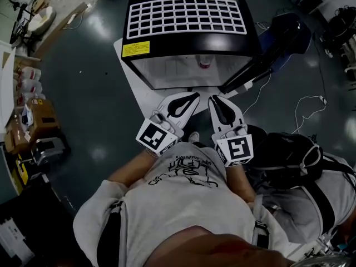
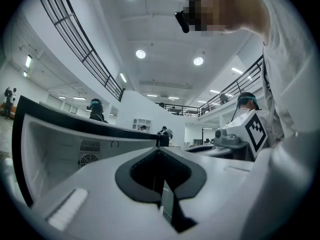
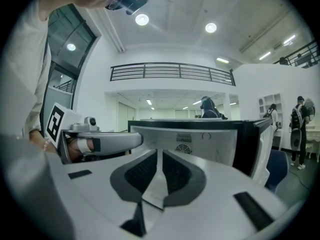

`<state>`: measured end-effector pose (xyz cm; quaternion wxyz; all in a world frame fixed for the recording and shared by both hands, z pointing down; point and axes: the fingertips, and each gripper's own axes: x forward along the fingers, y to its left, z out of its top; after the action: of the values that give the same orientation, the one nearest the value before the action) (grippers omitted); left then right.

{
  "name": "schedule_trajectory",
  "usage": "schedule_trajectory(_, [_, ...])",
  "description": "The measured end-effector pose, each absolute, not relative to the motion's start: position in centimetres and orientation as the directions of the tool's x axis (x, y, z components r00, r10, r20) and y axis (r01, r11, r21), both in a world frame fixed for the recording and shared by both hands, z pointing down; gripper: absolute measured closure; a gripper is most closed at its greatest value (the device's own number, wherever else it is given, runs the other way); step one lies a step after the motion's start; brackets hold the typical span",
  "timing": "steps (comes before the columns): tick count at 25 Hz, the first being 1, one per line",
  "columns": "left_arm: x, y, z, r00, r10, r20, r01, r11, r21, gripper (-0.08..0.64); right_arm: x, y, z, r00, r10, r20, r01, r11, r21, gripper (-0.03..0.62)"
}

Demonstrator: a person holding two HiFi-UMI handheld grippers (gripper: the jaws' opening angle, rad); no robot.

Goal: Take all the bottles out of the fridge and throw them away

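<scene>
Left tool point(image 1: 192, 97) and right tool point(image 1: 216, 100) side by side, jaws pressed together on nothing, pointing at the open fridge point(image 1: 183, 46), red-topped bottle point(image 1: 204, 63) inside it ahead of both tips, door point(image 1: 267, 54) beyond the right tool

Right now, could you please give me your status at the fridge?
Shut, empty: left gripper, right gripper. Fridge door open. Small red-marked thing inside, maybe a bottle. Nothing in the way.
</scene>
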<state>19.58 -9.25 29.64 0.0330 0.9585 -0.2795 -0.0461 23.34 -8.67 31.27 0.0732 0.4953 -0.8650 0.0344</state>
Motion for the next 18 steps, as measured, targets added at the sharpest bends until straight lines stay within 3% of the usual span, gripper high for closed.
schedule_trajectory(18, [19.6, -12.9, 33.1, 0.829, -0.556, -0.054, -0.552, -0.83, 0.077, 0.551, 24.0, -12.5, 35.4, -0.455, -0.874, 0.173, -0.881, 0.47, 0.054, 0.571])
